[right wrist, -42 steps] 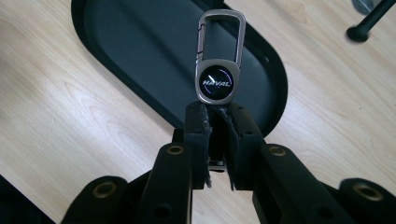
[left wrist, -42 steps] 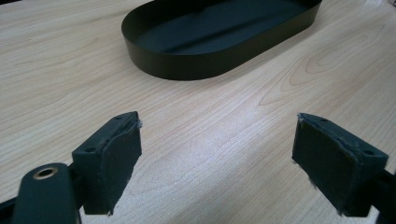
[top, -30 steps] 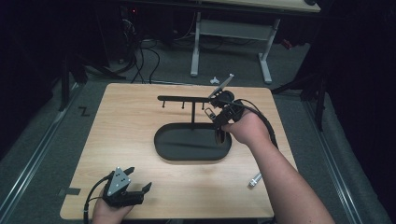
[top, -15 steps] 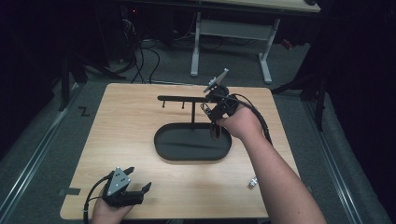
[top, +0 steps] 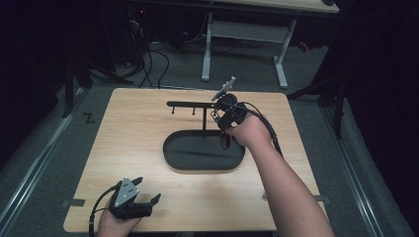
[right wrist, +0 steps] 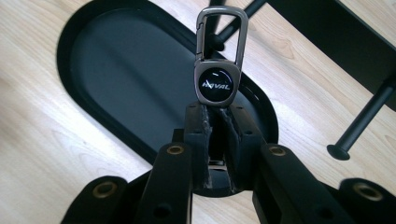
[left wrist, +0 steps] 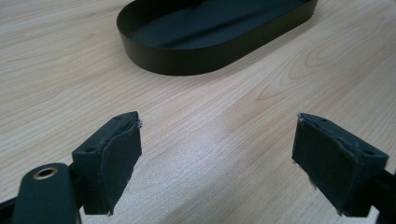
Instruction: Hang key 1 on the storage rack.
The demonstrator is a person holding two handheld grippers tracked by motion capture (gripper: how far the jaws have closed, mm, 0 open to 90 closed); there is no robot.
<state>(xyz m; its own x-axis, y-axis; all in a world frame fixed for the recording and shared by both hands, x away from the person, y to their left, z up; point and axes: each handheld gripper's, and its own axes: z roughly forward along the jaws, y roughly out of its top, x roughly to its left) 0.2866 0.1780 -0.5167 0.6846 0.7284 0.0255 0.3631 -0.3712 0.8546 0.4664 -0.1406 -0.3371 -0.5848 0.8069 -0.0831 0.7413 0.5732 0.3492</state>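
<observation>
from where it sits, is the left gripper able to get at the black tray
Probably yes. The left gripper rests open near the table's front edge, and only bare wood lies between its jaws and the black tray. The right gripper, holding a keychain, works over the tray's far side.

The worktop is light wood with round corners. It stands on a grey floor. Behind it is another desk with white legs, and black cables lie on the floor there. The room around is very dark.
</observation>
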